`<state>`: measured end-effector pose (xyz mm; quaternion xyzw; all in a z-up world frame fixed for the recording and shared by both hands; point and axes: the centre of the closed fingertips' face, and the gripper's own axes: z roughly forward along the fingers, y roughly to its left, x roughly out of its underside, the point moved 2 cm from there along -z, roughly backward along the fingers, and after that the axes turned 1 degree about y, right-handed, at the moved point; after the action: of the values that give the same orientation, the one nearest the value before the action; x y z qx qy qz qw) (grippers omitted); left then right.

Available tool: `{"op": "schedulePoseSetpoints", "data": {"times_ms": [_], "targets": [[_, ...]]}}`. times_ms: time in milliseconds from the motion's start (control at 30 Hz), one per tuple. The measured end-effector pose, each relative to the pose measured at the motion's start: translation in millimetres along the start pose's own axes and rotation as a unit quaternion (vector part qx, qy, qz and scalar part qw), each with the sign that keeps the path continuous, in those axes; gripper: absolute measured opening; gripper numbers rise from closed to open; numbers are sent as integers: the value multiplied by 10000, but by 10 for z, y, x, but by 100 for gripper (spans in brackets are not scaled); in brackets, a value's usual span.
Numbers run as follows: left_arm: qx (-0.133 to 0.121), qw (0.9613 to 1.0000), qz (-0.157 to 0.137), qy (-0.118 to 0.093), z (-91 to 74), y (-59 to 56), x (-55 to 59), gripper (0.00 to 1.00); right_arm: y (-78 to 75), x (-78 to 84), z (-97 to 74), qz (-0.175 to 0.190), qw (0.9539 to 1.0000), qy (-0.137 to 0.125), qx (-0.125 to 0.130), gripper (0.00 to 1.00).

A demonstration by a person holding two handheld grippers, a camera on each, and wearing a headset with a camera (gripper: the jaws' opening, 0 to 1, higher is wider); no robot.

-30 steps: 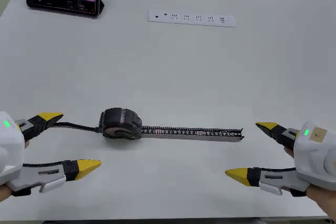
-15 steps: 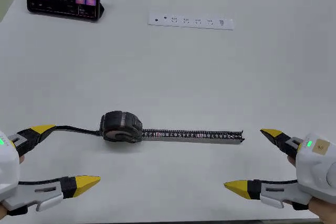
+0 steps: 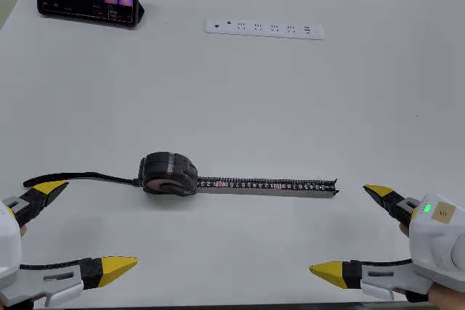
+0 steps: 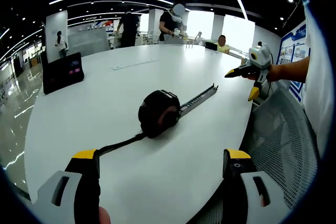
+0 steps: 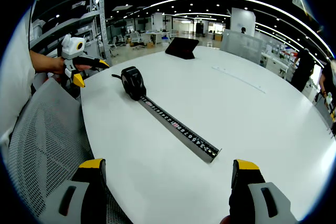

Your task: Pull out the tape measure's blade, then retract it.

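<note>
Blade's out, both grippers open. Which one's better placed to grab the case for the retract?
Left, probably. The left gripper is open at the end where the tape measure case lies; the right gripper sits past the blade tip, farther off.

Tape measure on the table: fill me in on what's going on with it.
A person at a white table holds a two-jaw gripper in each hand. The tape measure lies flat between them, its blade already pulled out toward the right gripper and its strap trailing toward the left gripper. Both grippers are open and clear of it, holding nothing; retracting the blade is not yet done.
</note>
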<state>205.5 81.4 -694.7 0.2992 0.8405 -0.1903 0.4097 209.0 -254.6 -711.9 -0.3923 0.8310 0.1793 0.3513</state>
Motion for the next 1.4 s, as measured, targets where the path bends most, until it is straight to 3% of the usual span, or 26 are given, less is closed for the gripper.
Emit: {"op": "schedulePoseSetpoints", "data": {"times_ms": [633,1400], "targets": [[27,10000,-89,-25,-11,-47,12,96,71,15,-24,61,9999,-80,78,99],[62,9999,-95,-18,-27,-58,1,94,36,-6,-36,20,9999,-91,121,98]]}}
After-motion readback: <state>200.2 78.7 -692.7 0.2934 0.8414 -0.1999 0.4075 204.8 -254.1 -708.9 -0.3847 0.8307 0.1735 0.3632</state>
